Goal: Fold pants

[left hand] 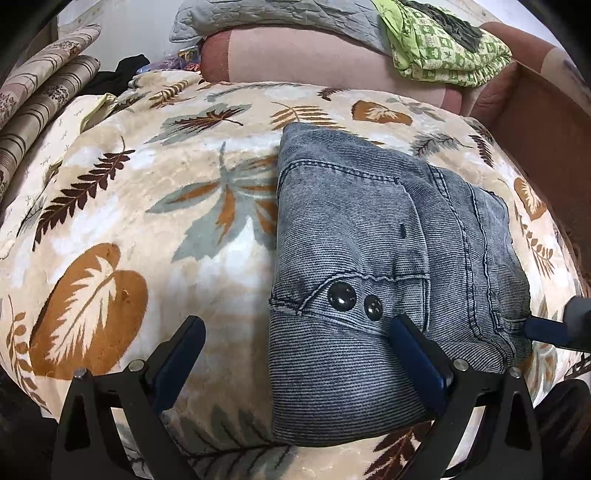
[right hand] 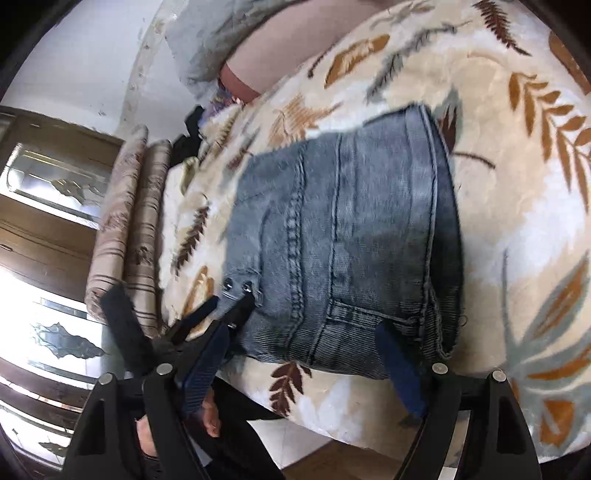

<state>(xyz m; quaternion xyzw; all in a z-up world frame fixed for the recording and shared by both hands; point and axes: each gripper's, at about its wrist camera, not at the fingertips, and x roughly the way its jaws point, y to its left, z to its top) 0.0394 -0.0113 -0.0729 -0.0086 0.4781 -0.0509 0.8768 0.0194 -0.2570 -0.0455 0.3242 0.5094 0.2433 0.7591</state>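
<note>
Blue denim pants lie folded into a compact rectangle on a leaf-patterned blanket. Two dark snap buttons face up near the front. My left gripper is open just above the near end of the pants; its right finger rests over the denim, its left finger over the blanket. In the right wrist view the pants fill the middle. My right gripper is open at their near edge. The left gripper shows there beside the buttons. The right gripper's tip shows at the left wrist view's right edge.
Striped rolled cushions lie at the left. A grey quilt and green patterned cloth sit on a pink bolster at the back. A brown bed frame is on the right. A mirrored wardrobe stands beyond the bed.
</note>
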